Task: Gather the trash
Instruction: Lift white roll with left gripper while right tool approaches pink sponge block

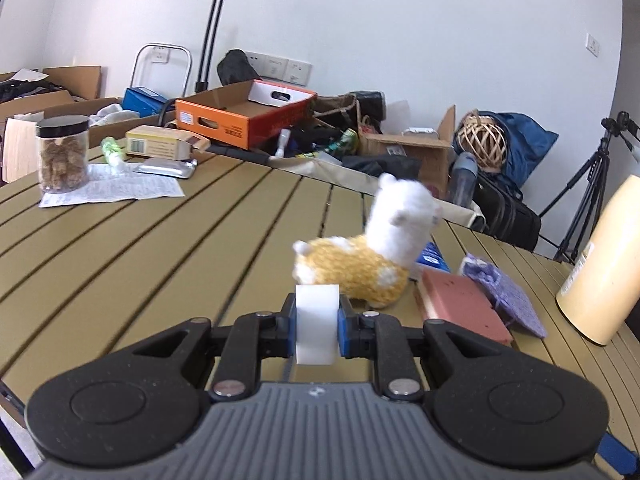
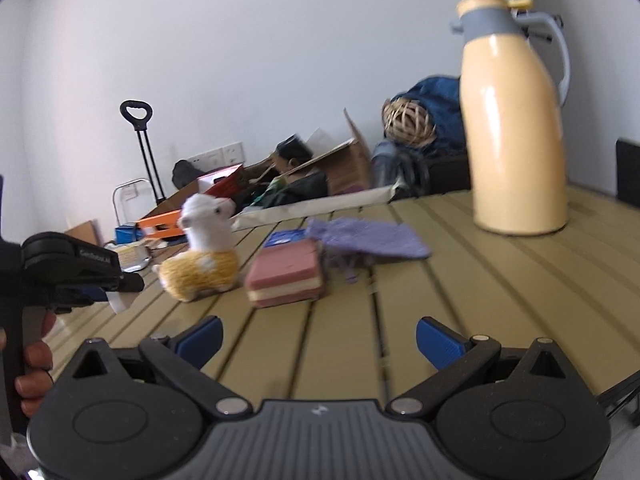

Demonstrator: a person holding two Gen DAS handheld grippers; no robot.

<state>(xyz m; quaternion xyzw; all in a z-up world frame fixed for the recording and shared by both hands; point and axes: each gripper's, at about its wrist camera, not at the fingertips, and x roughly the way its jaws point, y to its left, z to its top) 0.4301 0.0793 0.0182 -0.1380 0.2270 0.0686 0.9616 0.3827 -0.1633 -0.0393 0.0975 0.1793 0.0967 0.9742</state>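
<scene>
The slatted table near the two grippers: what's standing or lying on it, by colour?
Yellow and white plush alpaca: 1
Pink sponge block: 1
Purple knitted pouch: 1
Blue packet: 1
Cream thermos jug: 1
White piece clamped in left gripper: 1
Total: 6

The left gripper (image 1: 317, 326) is showing a ribbed grey housing flanked by 2 round black discs with a speckled matte finish. Black linkage arms are running forward from silver pivot pins, ending in blue pads (image 1: 343, 330). The right gripper (image 2: 319, 339) is showing the same build, its blue fingertips (image 2: 434, 340) chunky and angled. At the far left, pale lettering is showing along the other tool's black side.
</scene>
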